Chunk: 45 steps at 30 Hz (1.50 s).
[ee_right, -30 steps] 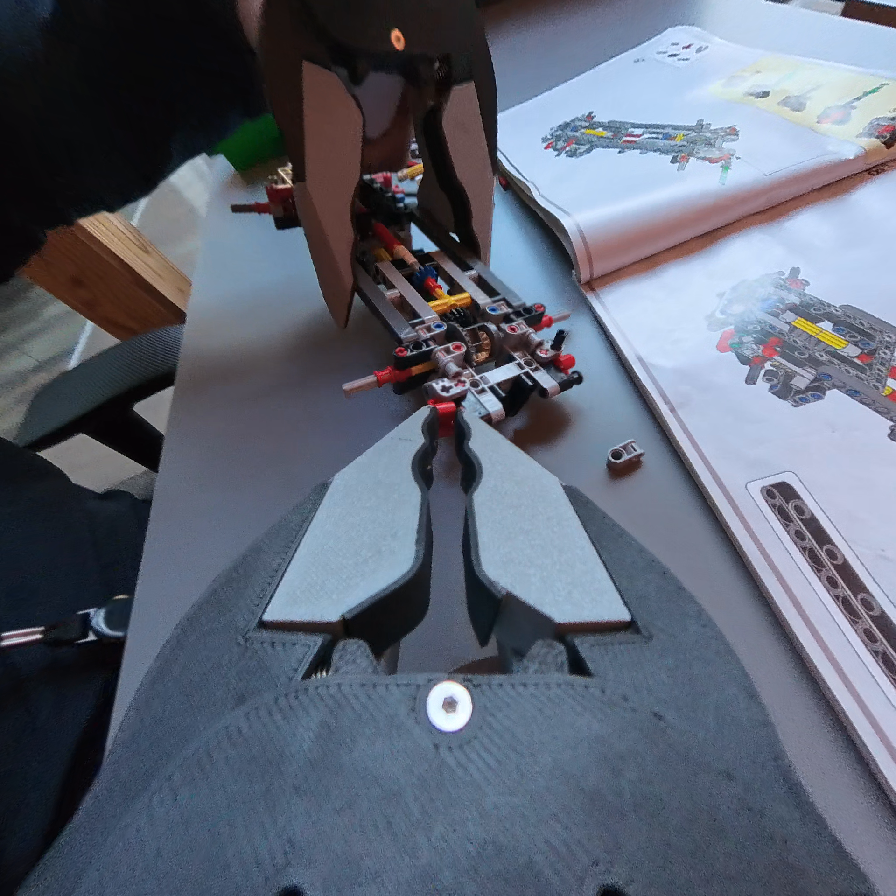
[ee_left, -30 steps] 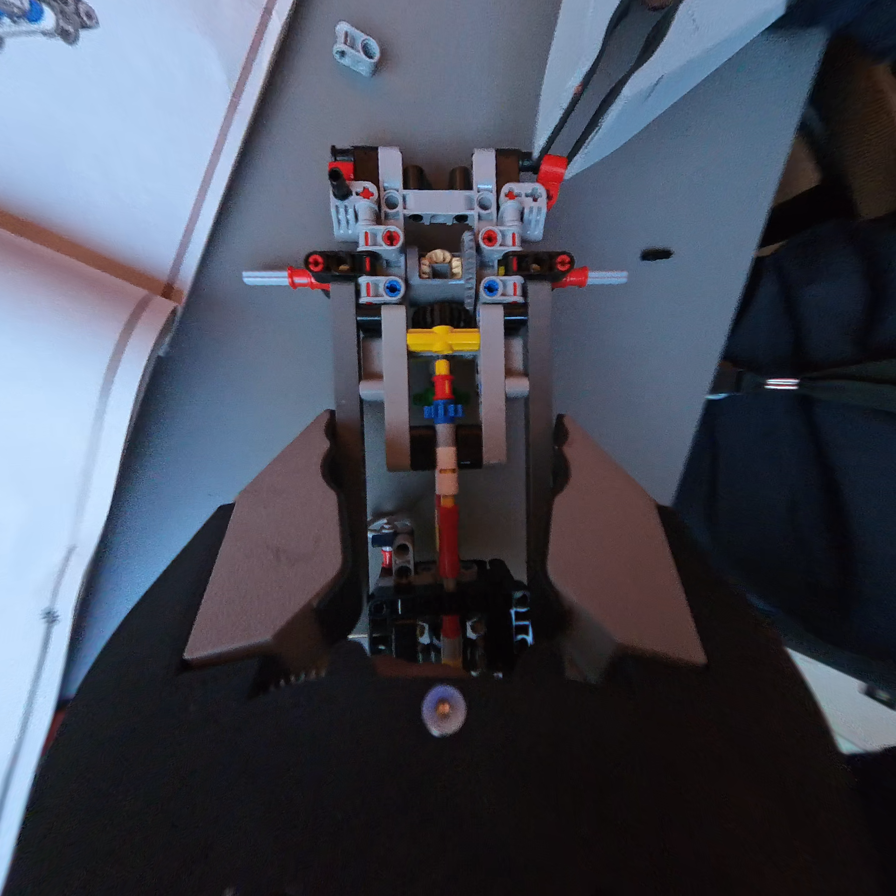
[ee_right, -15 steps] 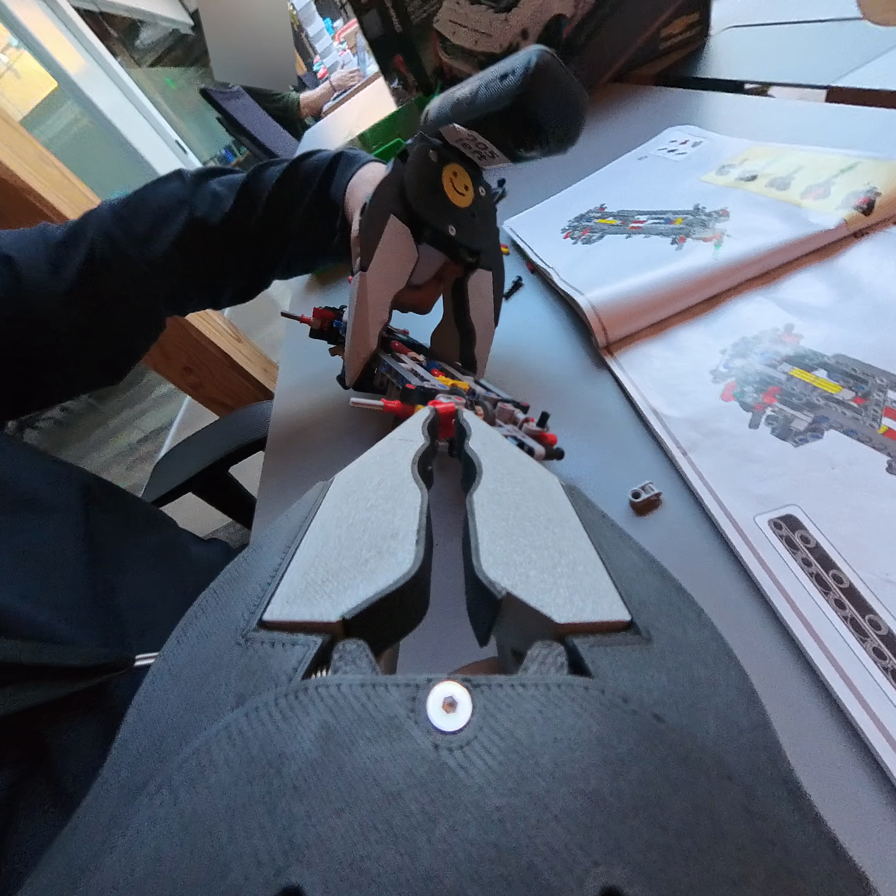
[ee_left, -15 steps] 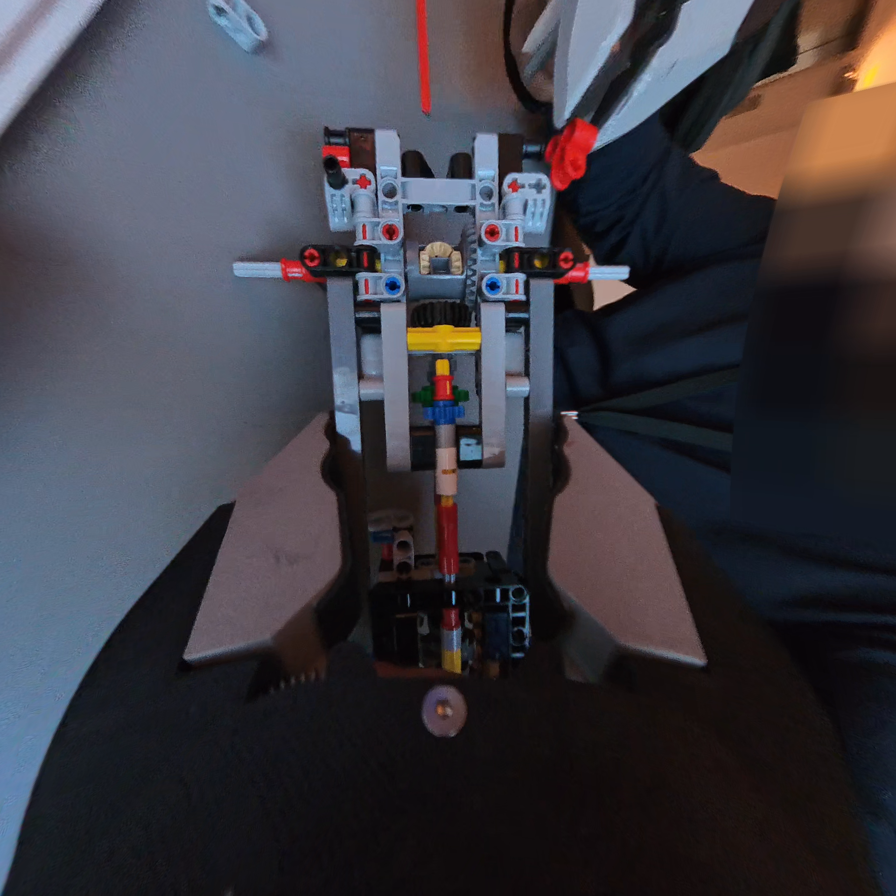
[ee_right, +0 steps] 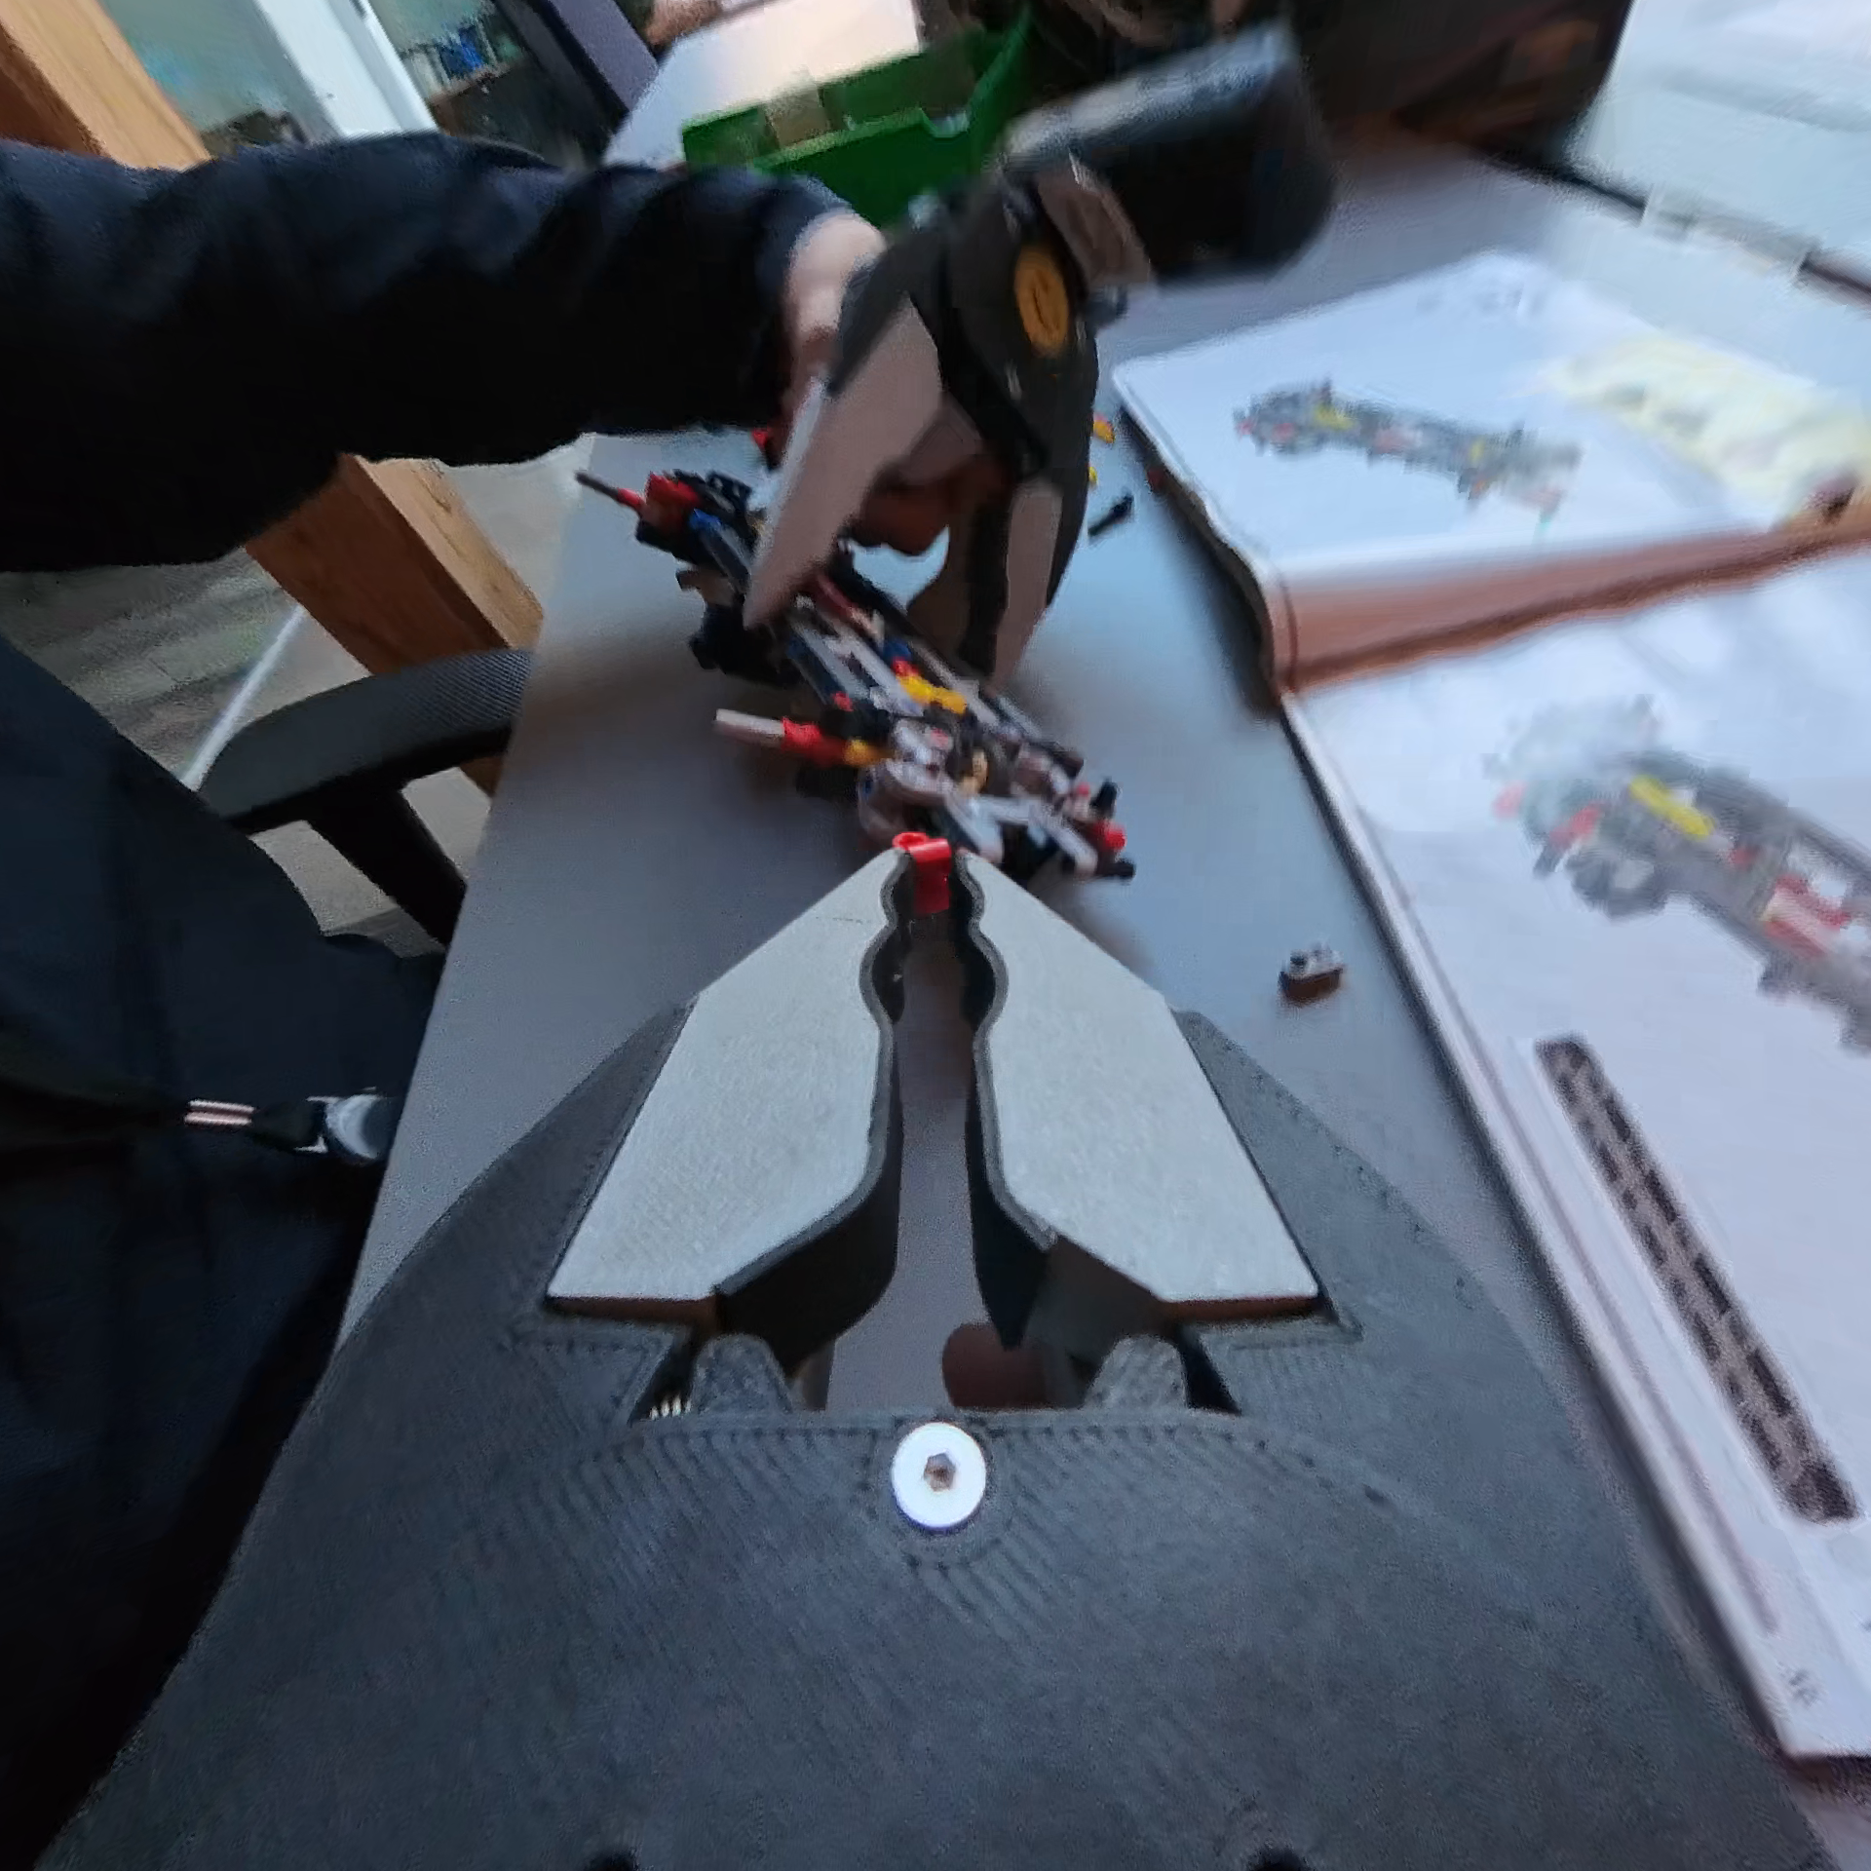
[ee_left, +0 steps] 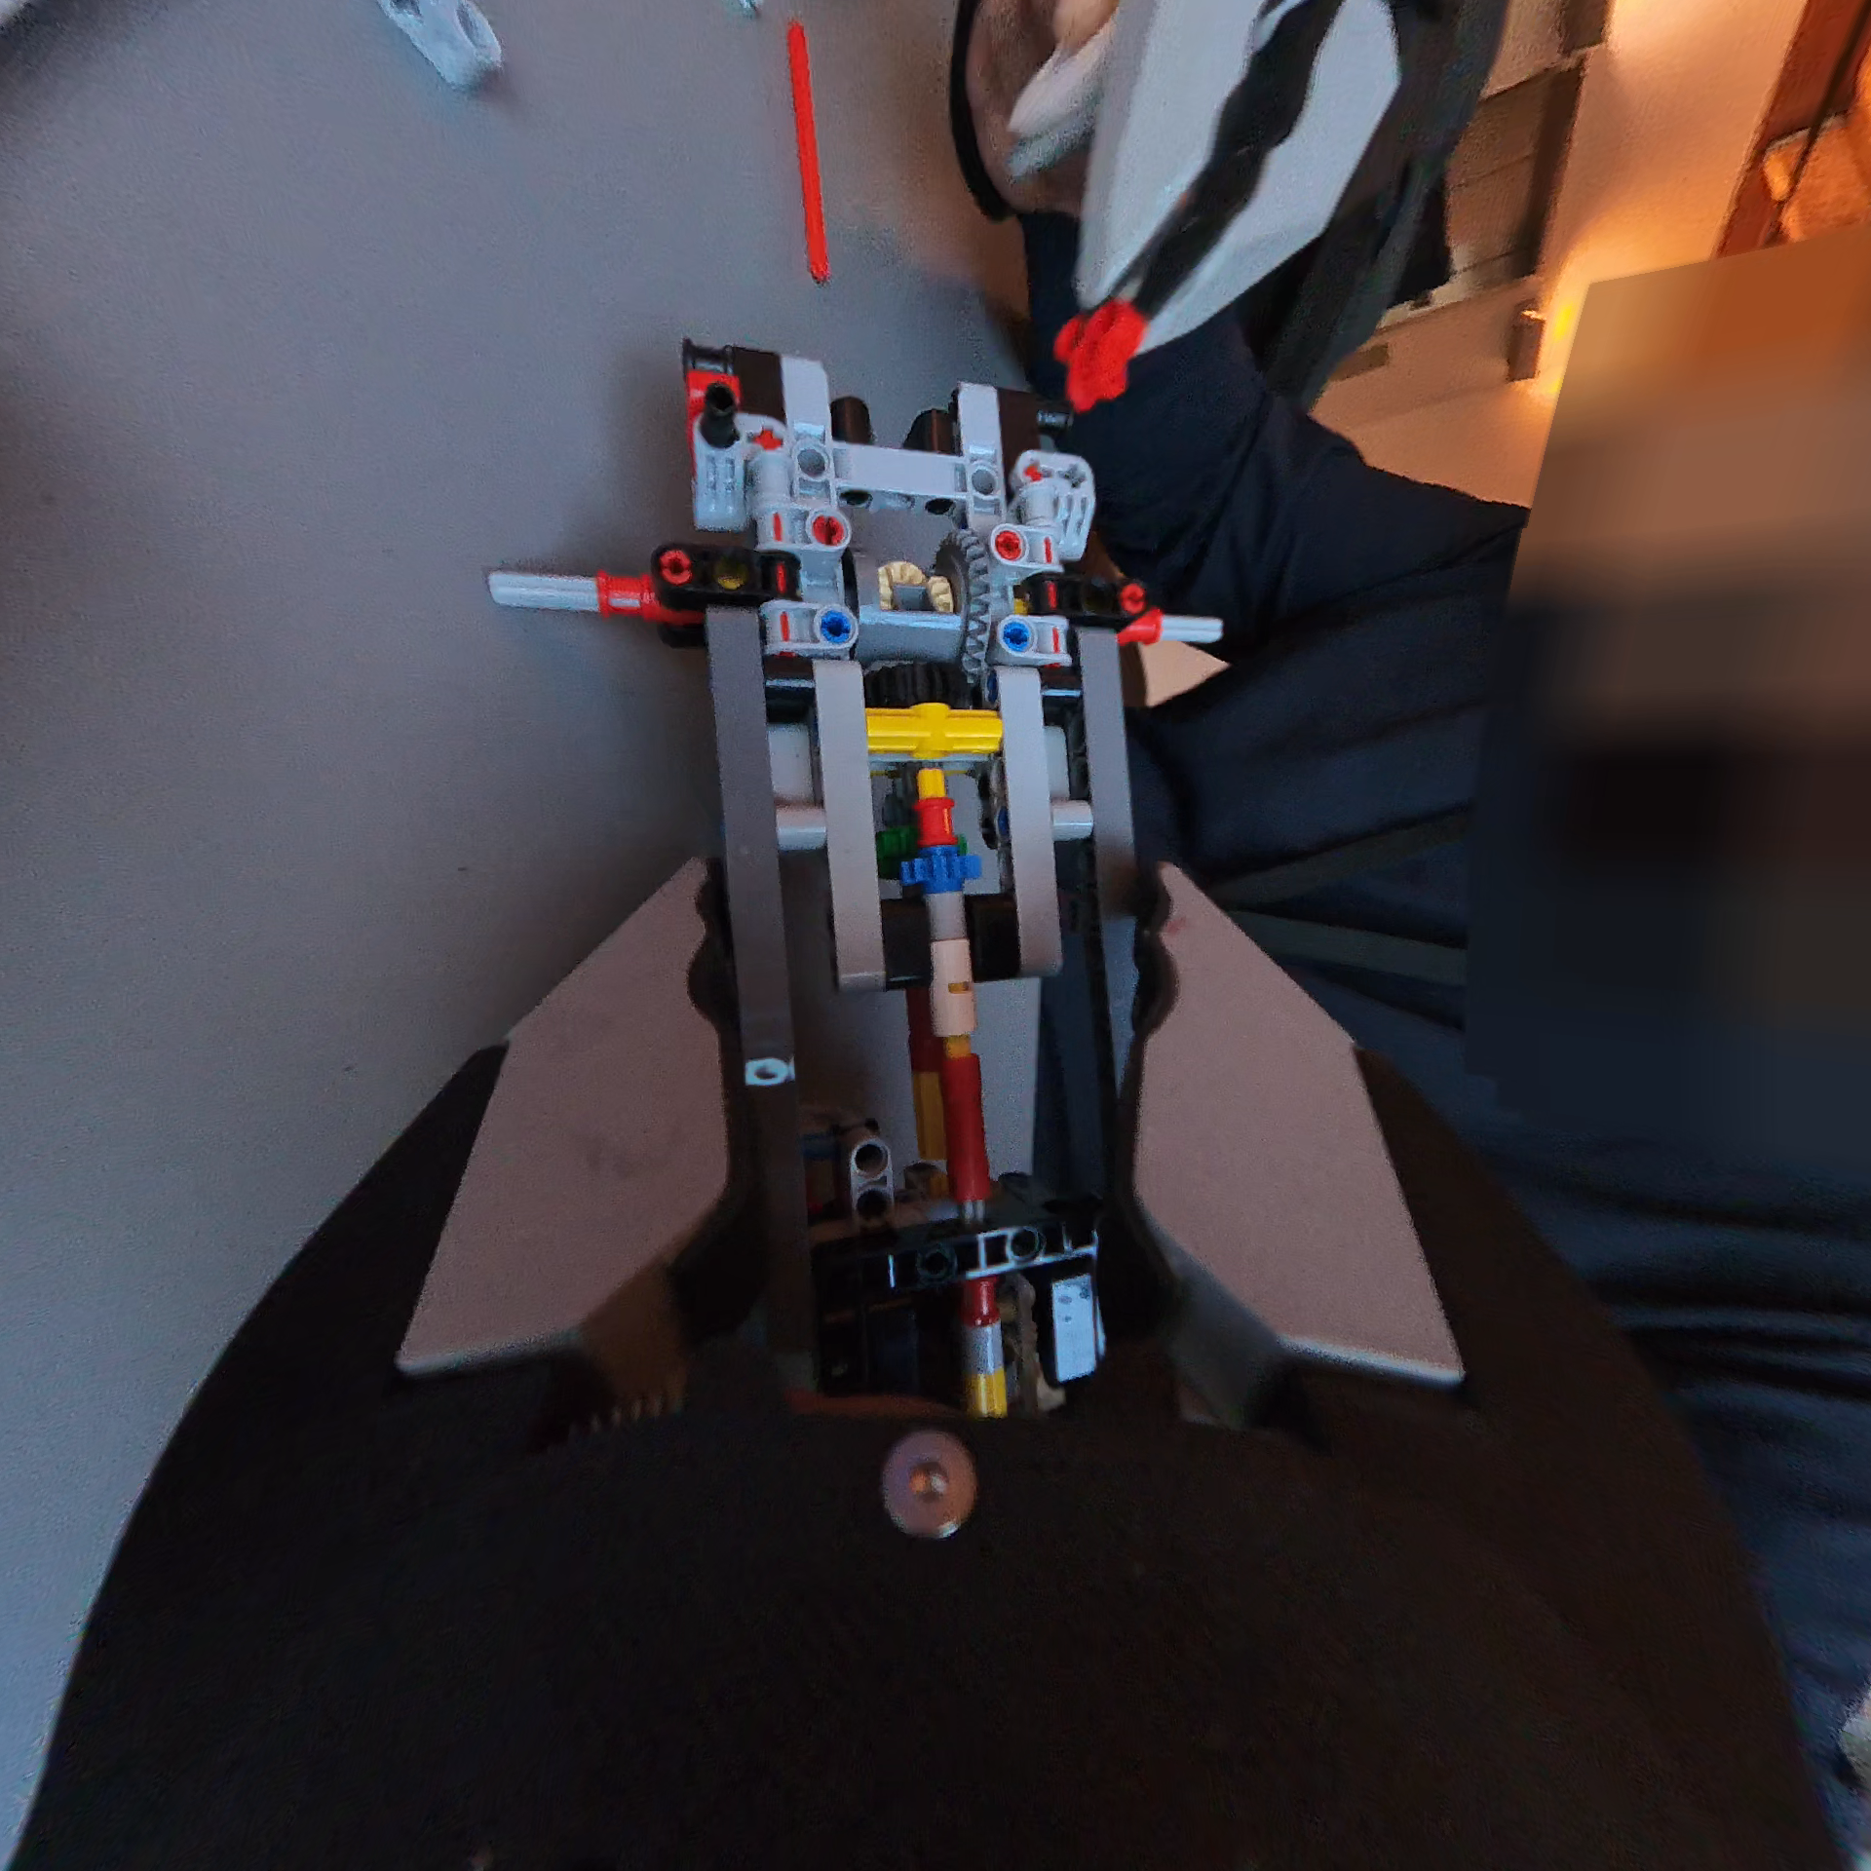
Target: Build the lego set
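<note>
Your left gripper clamps the long grey-and-black plastic brick chassis across its side beams. Your right gripper, pinching a small red connector, sits just off the chassis's far right corner.

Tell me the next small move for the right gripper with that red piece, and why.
Probably ease the right gripper forward toward the model's near corner. It is shut on a small red piece that sits just short of the frame, not touching it, while the left gripper clamps the model's side beams above the grey table.
</note>
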{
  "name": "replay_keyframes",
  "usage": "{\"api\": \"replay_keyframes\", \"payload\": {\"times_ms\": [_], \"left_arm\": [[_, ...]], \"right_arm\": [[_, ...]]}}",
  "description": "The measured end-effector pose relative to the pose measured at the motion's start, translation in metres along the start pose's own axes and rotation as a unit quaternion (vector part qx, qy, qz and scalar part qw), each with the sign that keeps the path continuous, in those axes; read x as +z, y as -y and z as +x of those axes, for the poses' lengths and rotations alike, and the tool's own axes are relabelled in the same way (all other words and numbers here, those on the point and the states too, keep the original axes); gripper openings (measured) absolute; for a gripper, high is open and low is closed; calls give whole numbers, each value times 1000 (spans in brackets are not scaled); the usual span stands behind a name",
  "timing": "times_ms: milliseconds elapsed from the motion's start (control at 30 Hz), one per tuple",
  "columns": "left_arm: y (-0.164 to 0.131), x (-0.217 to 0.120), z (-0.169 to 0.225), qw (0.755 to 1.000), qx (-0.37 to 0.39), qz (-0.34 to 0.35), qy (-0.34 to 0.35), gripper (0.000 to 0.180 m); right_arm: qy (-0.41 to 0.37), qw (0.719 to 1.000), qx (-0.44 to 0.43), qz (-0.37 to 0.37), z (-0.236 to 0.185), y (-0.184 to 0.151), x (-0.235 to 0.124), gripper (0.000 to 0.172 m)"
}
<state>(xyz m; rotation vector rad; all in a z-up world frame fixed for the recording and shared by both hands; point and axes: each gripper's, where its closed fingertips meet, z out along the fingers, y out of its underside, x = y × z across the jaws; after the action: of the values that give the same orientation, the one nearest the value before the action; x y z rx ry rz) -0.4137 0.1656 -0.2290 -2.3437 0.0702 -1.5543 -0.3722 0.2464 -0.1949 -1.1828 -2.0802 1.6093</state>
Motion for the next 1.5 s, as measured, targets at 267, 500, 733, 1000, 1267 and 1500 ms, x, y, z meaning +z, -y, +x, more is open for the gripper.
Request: {"api": "replay_keyframes", "payload": {"times_ms": [267,500,733,1000,1267,1500], "left_arm": [[15,-14,-8,981,85,39,170,77],[21,-32,-6,951,128,62,274,72],[28,-56,3,928,146,104,327,72],[40,-53,42,816,282,101,494,63],[48,23,61,748,408,39,522,33],[54,52,59,755,429,36,494,21]], "right_arm": [[-48,986,123,-101,22,-50,12,4],[-48,975,179,-121,29,-65,15,4],[-10,974,221,-54,26,-44,4,4],[92,957,275,24,3,-12,1,4],[199,925,316,69,-28,11,2,3],[230,911,334,74,-37,13,4,4]]}}
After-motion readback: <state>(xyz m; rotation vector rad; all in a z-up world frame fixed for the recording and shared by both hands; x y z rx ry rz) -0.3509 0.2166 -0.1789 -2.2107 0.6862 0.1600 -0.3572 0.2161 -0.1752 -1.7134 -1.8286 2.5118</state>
